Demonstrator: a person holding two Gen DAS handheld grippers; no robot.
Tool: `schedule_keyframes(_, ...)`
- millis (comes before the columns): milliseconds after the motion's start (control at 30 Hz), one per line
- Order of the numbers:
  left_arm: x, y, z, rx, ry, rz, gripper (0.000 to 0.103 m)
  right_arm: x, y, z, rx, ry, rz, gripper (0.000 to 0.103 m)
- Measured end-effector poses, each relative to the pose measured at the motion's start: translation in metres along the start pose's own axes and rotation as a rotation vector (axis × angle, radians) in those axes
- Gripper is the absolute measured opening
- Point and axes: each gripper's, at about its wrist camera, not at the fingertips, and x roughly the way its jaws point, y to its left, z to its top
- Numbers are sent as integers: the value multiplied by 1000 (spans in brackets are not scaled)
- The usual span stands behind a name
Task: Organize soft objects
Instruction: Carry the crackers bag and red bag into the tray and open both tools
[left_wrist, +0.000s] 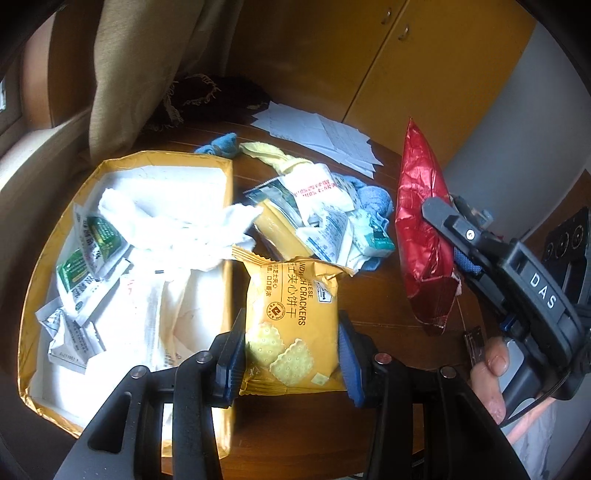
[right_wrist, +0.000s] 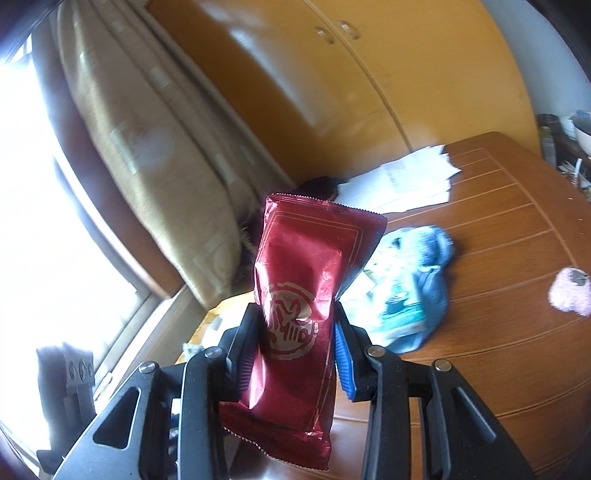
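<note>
The left gripper (left_wrist: 291, 354) squeezes the yellow cracker pack (left_wrist: 291, 325) right beside the box's (left_wrist: 229, 177) near edge. The right gripper (right_wrist: 299, 347) pinches the red snack bag (right_wrist: 299, 314) up above the tabletop (right_wrist: 498, 332). Both look ready for dropping. Next, I think, each must go over the box and let go.

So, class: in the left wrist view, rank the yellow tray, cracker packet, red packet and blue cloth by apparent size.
1. Yellow tray.
2. Cracker packet and red packet: look alike, and both are held nearer the camera, so unranked.
3. Blue cloth, partly covered.
</note>
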Motion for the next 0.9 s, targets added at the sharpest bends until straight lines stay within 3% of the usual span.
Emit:
schedule_keyframes(167,-30,30,8,-67,-66,20,46,17,24,-7,-28,44,57,36)
schedule_keyframes(433,-56,85,20,-161,-149,145,46,48,63,-17,-74,125,128,36)
schedule_keyframes(667,-37,119,18,-208,-119,198,46,91,107,-33,-178,236,161,37)
schedule_keyframes(900,-13,133,8,-221,-68,232,46,128,126,-64,-249,327,129,37)
